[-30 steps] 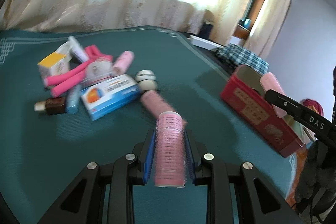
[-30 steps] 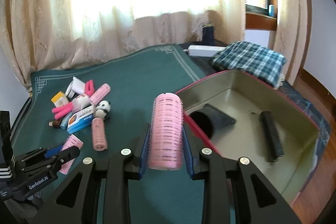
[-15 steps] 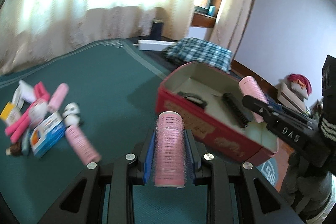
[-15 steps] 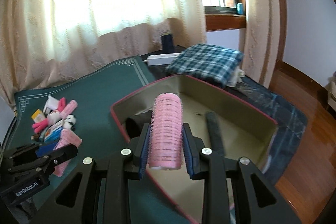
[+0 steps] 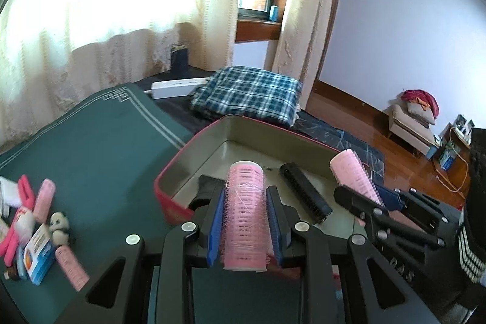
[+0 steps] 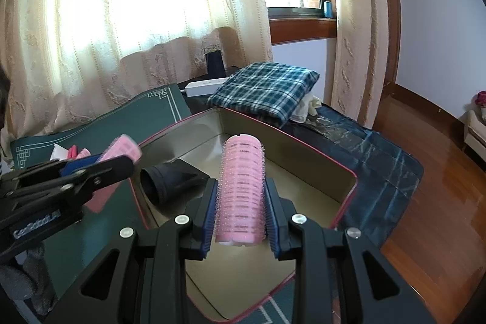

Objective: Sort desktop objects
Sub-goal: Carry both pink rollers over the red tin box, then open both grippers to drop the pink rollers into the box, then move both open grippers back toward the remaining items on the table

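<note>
My left gripper (image 5: 245,196) is shut on a pink hair roller (image 5: 245,214) and holds it above the near left edge of the red box (image 5: 170,196). My right gripper (image 6: 241,187) is shut on a second pink hair roller (image 6: 241,187), held over the box's inside (image 6: 303,187). The right gripper with its roller also shows in the left wrist view (image 5: 354,176); the left one shows in the right wrist view (image 6: 121,152). A black brush (image 5: 305,192) and a dark folded thing (image 6: 165,182) lie in the box.
A pile of small things lies at the left on the green mat (image 5: 91,148): pink rollers (image 5: 44,199), a blue and white carton (image 5: 38,252), a panda figure (image 5: 59,228). A plaid cloth (image 5: 249,94) and a white power strip (image 5: 179,87) lie behind the box.
Both grippers have swung right from the pile toward the box and moved closer over it. Each still holds its roller.
</note>
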A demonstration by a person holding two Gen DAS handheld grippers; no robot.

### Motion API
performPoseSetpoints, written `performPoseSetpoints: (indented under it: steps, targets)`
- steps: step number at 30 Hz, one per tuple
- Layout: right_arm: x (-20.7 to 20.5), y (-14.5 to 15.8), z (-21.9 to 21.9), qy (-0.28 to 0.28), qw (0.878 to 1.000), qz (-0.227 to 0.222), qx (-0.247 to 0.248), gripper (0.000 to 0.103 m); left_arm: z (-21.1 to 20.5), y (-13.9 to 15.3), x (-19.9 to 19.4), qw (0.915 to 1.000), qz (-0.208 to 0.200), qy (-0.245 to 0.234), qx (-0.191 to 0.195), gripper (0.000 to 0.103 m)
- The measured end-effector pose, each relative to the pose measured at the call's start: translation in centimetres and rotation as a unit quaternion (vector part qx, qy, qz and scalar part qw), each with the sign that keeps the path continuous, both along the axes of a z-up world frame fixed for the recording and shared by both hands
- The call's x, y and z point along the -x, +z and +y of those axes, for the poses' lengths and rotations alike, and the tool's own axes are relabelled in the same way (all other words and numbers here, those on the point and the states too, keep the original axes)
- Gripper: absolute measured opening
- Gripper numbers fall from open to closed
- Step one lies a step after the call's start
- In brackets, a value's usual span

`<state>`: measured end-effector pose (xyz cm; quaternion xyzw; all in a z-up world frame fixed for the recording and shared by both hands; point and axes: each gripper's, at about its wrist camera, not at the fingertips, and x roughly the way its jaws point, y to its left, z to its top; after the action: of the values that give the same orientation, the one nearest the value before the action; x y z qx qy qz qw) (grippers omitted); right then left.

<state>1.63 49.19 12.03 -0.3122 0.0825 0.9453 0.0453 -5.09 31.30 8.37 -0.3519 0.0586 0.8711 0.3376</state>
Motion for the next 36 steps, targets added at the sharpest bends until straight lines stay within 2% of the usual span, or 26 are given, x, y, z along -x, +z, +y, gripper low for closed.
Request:
performPoseSetpoints:
  steps: [4,7,8,10,13,22,27,36]
  targets:
    - [-0.1,-0.2,0.6,-0.004,1.000,-0.004,0.004,0.032,1.9,-0.5,0.2,0.9999,0.000,-0.012,0.008,0.031]
    - [-0.2,-0.4,1.0,-0.008,1.000,-0.008,0.009,0.036,2.4,-0.8,0.3,0.9999,-0.001,-0.009,0.010,0.072]
    - [-0.3,-0.4,1.2,-0.009,1.000,-0.008,0.011,0.037,2.3,-0.8,0.3,1.0000,0.002,-0.003,0.006,0.073]
    - [-0.4,-0.4,1.5,-0.012,1.000,-0.008,0.013,0.049,1.9,-0.8,0.6,1.0000,-0.003,0.001,0.004,0.073]
    - [-0.5,-0.3,1.5,-0.013,1.000,-0.002,0.012,0.061,1.1,-0.8,0.9,0.9999,-0.005,0.016,0.001,0.073]
    - [-0.4,-0.1,-0.3,0.010,1.000,-0.004,0.005,0.070,-2.8,-1.0,1.2,0.9974,-0.008,0.072,-0.007,0.073]
    - [-0.4,0.0,-2.7,0.042,0.999,-0.006,-0.012,0.077,-5.8,-1.4,1.3,0.9942,-0.015,0.105,-0.013,0.073]
    - [-0.1,-0.6,-7.6,0.105,0.994,-0.018,-0.032,0.078,-11.3,-2.4,0.8,0.9864,-0.028,0.161,-0.017,0.073]
